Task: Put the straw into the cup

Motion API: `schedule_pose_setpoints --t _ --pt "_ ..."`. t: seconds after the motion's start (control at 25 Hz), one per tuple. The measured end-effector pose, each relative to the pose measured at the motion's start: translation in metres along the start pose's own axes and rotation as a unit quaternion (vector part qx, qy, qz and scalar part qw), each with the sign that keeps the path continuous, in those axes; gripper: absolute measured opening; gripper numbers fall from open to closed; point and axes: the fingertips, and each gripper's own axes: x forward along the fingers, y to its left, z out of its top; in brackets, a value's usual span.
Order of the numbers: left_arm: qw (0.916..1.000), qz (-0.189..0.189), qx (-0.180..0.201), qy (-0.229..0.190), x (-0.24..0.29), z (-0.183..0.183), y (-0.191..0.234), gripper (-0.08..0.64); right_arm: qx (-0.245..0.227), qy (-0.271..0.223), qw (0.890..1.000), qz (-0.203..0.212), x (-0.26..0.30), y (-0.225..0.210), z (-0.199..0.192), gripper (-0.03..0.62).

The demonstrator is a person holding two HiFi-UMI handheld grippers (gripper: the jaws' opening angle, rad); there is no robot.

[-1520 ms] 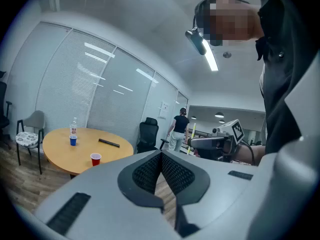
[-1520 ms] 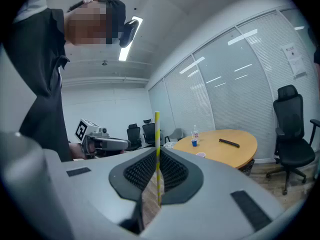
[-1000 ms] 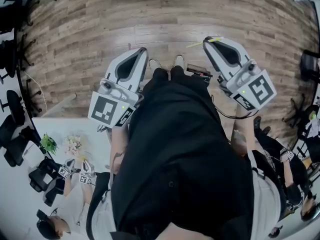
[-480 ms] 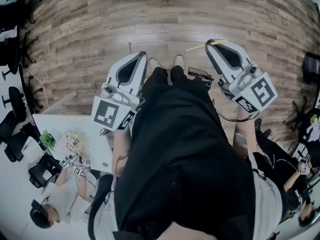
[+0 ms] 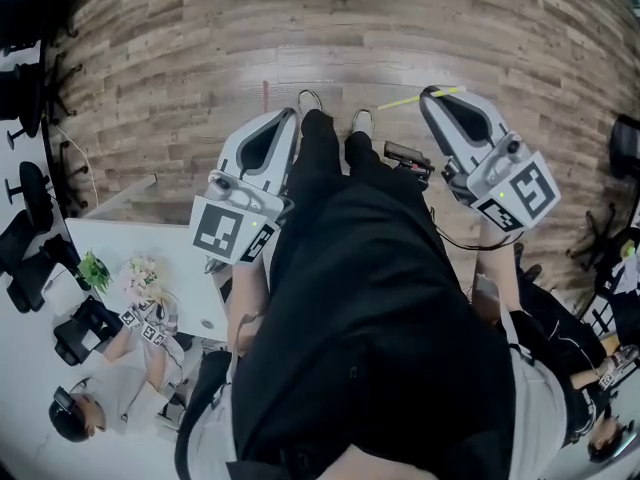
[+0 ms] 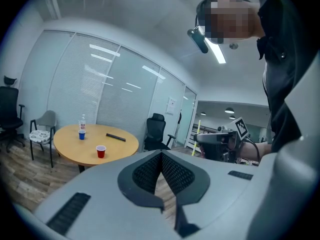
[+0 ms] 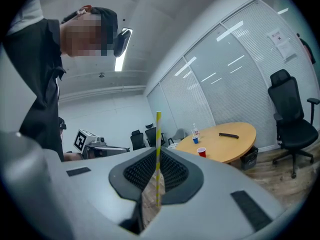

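I am clamping the thin yellow striped straw [image 7: 158,159] in my right gripper [image 7: 157,156], with the left gripper [image 6: 161,156] jaws together and empty. Holding it upright should ease entry into the small red plastic cup [image 7: 201,152] near the round wooden table [image 7: 227,136] edge.

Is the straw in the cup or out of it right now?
Out. The right tool is shut on the straw, away from the round table where the red cup stands.
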Motion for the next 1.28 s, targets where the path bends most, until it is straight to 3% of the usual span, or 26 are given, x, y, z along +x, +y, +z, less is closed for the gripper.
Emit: schedule_pose_setpoints --t 0.36,0.88,1.28 --pt "0.9997 -0.023 0.0 -0.011 0.01 0.012 0.046 0.011 -0.015 0.0 1.0 -0.02 0.041 -0.004 0.016 0.034" --pt "0.9984 -0.04 0.001 -0.04 0.022 0.053 0.151 0.011 -0.033 -0.003 0.999 -0.015 0.151 -0.011 0.052 0.034" --pt "0.9964 -0.074 0.001 -0.043 0.019 0.063 0.206 0.011 -0.046 -0.005 0.997 -0.055 0.2 -0.005 0.062 0.034"
